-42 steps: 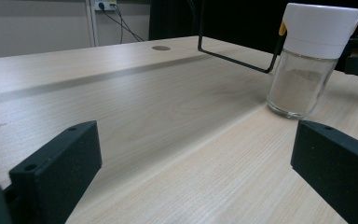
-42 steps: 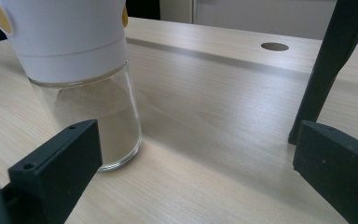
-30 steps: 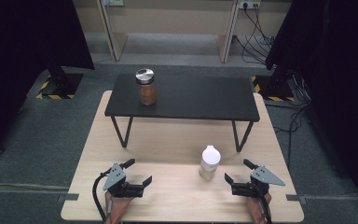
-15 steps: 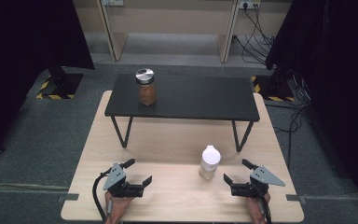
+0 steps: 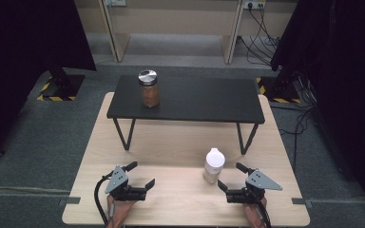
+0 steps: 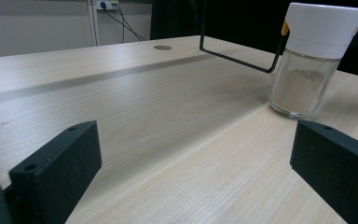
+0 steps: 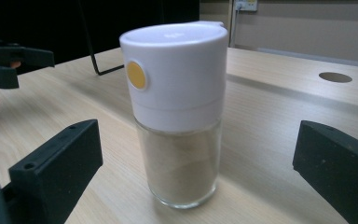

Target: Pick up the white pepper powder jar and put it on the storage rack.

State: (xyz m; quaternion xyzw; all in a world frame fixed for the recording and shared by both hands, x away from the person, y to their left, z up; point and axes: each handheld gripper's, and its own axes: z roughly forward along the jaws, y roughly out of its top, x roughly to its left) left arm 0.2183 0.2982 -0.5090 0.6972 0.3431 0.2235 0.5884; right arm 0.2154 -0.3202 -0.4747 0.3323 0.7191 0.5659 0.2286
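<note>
White-capped glass shaker [image 5: 214,165] stands upright on the bench [image 5: 171,199], and I have edged my right claw [image 5: 232,182] closer; both jaws apart, left claw [image 5: 141,174] too.

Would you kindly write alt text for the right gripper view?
A glass shaker jar with a white cap and yellow button stands upright on the pale wooden table, centred between the right claw's open black jaws, untouched.

No readable text, label, brand or number on anything in view.
</note>
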